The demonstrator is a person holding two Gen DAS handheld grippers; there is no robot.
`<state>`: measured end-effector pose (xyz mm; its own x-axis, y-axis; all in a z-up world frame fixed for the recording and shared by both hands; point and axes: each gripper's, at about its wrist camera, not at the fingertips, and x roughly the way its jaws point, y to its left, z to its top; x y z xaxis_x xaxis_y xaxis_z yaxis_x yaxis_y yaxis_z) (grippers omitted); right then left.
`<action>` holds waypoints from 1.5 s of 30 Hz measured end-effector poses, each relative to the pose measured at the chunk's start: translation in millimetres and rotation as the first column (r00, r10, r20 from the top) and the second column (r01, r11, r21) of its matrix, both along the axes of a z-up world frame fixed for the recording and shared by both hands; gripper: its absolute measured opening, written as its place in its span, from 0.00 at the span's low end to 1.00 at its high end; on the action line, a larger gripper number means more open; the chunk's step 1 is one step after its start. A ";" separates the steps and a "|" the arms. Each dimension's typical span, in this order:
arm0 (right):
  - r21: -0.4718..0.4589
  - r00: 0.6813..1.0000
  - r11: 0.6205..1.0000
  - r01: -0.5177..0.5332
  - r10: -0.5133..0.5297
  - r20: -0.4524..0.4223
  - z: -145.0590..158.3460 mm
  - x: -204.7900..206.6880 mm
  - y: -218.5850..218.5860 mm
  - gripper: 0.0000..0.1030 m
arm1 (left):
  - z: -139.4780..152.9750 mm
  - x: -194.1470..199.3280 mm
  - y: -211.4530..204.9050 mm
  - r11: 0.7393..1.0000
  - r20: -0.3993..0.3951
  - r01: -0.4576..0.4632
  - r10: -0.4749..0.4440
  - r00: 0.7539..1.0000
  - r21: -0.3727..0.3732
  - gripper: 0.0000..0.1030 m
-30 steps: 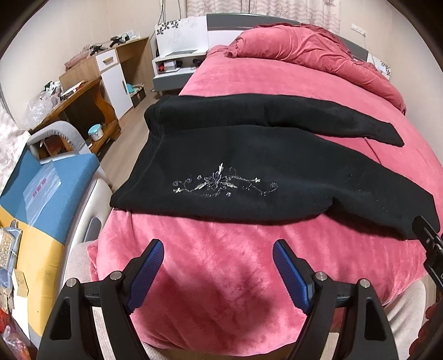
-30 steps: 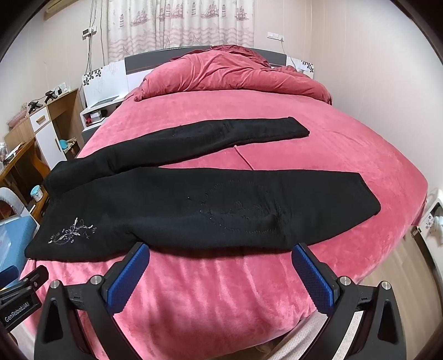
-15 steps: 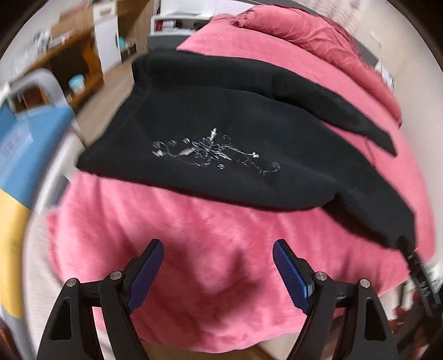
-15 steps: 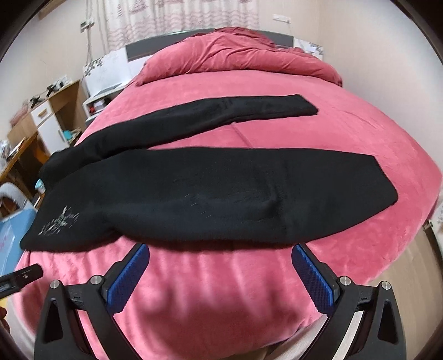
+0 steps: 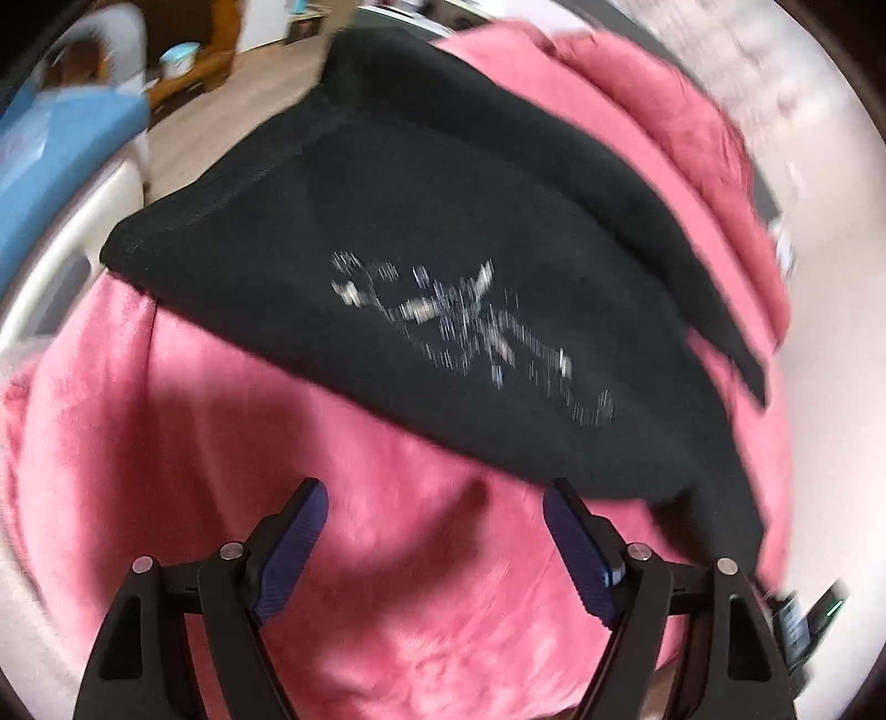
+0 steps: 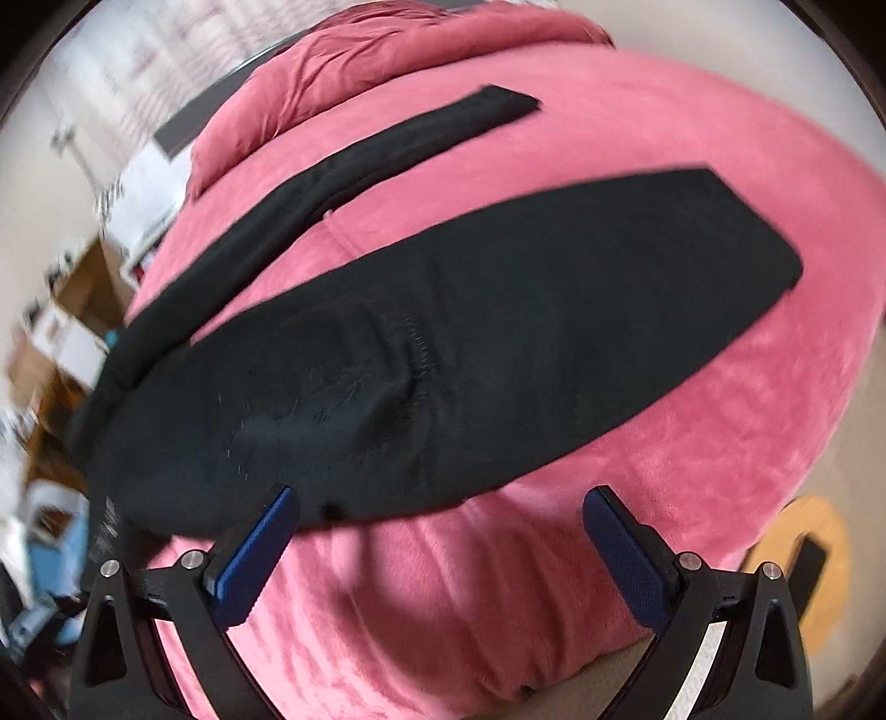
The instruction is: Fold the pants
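Note:
Black pants (image 5: 443, 221) lie spread flat on a pink bed cover (image 5: 360, 554), with a silver embroidered motif (image 5: 470, 327) near the waist end. In the right wrist view the pants (image 6: 498, 343) show both legs, the near one wide and the far leg (image 6: 387, 155) narrow and angled away. My left gripper (image 5: 434, 498) is open just short of the near hem, its right fingertip almost at the fabric edge. My right gripper (image 6: 440, 501) is open over the near leg's lower edge, nothing between its blue pads. Both views are motion-blurred.
A bunched pink duvet (image 6: 415, 44) lies at the head of the bed. A blue cushioned seat (image 5: 61, 144) and wooden furniture (image 6: 72, 310) stand left of the bed. An orange round object (image 6: 803, 559) lies on the floor at the right.
Both grippers have moved in closer to the near edge of the pants and tilted, so the garment fills more of each view. Both stay open.

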<state>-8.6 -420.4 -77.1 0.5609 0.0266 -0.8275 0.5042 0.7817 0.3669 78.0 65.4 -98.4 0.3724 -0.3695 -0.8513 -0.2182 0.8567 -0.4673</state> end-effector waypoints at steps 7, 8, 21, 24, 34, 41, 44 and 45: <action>0.183 0.986 0.973 0.141 -0.155 0.064 -24.7 0.0 -51.9 0.87 | -7.2 19.4 13.4 0.990 0.106 -0.122 0.129 0.986 -0.065 0.68; 0.201 0.980 0.964 0.171 -0.188 0.067 -28.7 -0.9 -58.9 0.86 | -11.0 22.7 15.1 0.988 0.094 -0.136 0.143 0.985 -0.080 0.65; 0.346 0.900 0.872 0.347 -0.413 0.138 -48.3 1.4 -105.0 0.62 | -22.2 44.6 29.3 0.985 0.151 -0.169 0.170 0.974 -0.016 0.28; 0.281 0.912 0.893 0.352 -0.395 0.113 -48.1 3.7 -114.8 0.26 | -22.8 50.3 32.5 0.991 0.155 -0.130 0.133 0.979 -0.033 0.16; 0.217 0.932 0.924 0.316 -0.345 0.111 -31.6 -1.5 -124.9 0.18 | 17.1 19.5 36.0 0.996 0.230 -0.090 0.089 0.969 -0.004 0.11; 0.165 0.944 0.943 0.289 -0.310 0.117 -16.1 -26.3 -122.7 0.18 | 31.1 12.3 35.7 0.997 0.238 -0.068 0.057 0.970 0.037 0.11; 0.163 0.946 0.943 0.290 -0.309 0.102 -20.8 -35.7 -123.2 0.18 | 28.9 6.5 39.1 0.996 0.211 -0.082 0.072 0.975 0.039 0.12; 0.155 0.952 0.948 0.278 -0.294 0.088 -25.5 -35.6 -123.3 0.18 | 27.4 4.7 37.8 0.995 0.208 -0.076 0.061 0.976 0.063 0.12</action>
<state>-44.2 -543.7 -102.6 0.6481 -0.0375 -0.7606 0.6499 0.5478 0.5268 82.7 103.2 -71.0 0.5643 -0.2792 -0.7769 -0.1829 0.8754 -0.4475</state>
